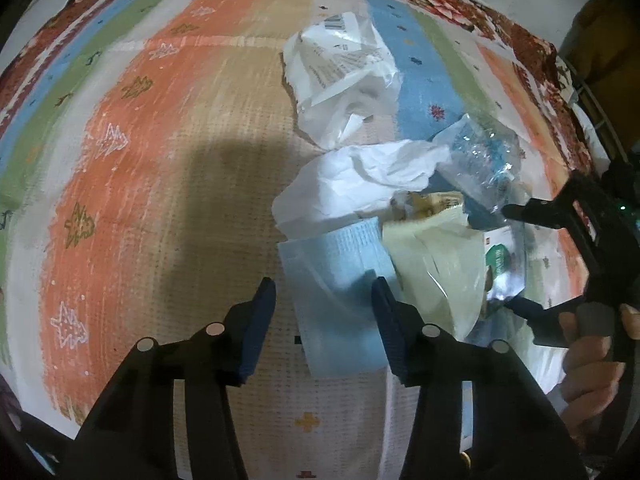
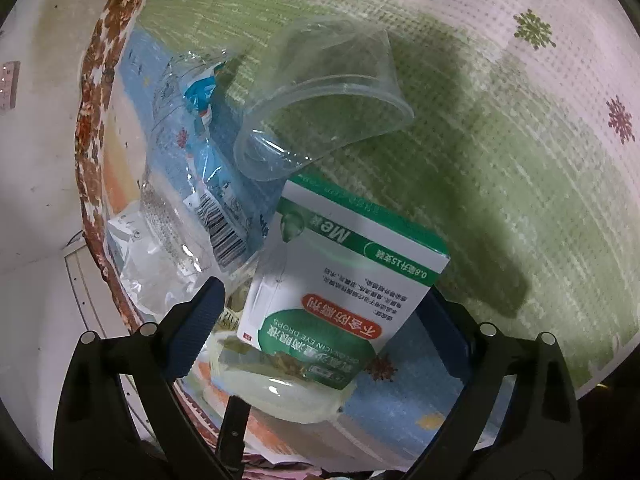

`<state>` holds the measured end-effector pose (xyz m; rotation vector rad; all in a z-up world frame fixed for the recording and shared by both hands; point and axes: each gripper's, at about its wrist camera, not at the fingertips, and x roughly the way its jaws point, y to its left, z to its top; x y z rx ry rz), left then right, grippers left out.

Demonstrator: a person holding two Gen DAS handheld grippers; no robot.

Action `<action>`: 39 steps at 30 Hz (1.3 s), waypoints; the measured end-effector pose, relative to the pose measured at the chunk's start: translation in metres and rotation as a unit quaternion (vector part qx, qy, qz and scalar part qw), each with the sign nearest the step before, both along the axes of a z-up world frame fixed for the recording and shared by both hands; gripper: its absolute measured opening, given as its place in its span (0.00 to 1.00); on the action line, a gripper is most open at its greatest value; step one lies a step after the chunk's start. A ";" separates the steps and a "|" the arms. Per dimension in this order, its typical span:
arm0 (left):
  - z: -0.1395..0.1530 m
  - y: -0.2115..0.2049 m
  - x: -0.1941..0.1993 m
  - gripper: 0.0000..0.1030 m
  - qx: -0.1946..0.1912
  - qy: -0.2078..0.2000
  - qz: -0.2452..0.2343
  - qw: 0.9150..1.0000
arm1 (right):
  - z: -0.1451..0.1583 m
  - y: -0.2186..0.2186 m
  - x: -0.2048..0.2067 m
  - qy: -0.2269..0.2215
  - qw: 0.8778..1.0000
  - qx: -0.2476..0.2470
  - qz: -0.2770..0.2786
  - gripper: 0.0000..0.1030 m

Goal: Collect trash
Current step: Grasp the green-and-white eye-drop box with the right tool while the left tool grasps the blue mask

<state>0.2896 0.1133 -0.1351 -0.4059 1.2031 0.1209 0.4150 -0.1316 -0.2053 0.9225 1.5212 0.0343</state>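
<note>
The left gripper (image 1: 324, 300) points forward and down with its two dark fingers spread wide apart, nothing between the pads; the right gripper (image 2: 320, 316) is likewise wide open, fingers splayed to either side. In the left wrist view the right gripper sits at the far right edge; a bare hand (image 1: 592, 364) wraps its handle.

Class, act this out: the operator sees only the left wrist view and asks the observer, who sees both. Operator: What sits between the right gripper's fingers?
Observer: A green and white eye drops box; the right gripper is open around it.
Operator: Anything beyond that box?
Observer: A clear plastic cup on its side, touching the box's far end.
Operator: What's left of the cup?
Observer: A crumpled clear wrapper with a barcode.
</note>
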 end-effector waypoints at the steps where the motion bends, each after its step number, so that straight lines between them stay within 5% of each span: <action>1: 0.000 0.000 0.000 0.47 0.001 -0.001 0.001 1.000 | -0.001 0.001 0.001 -0.001 1.000 -0.003 0.001 0.88; 7: 0.001 0.002 0.000 0.41 0.005 0.005 0.002 1.000 | 0.001 0.007 0.001 -0.004 0.999 -0.036 0.020 0.79; 27: 0.001 0.000 0.002 0.41 0.000 0.009 -0.006 1.000 | 0.011 0.013 -0.011 -0.019 0.997 -0.052 0.059 0.75; 39: -0.004 0.002 -0.001 0.45 -0.017 0.005 0.002 1.000 | 0.006 0.019 -0.003 -0.021 0.997 -0.054 0.054 0.86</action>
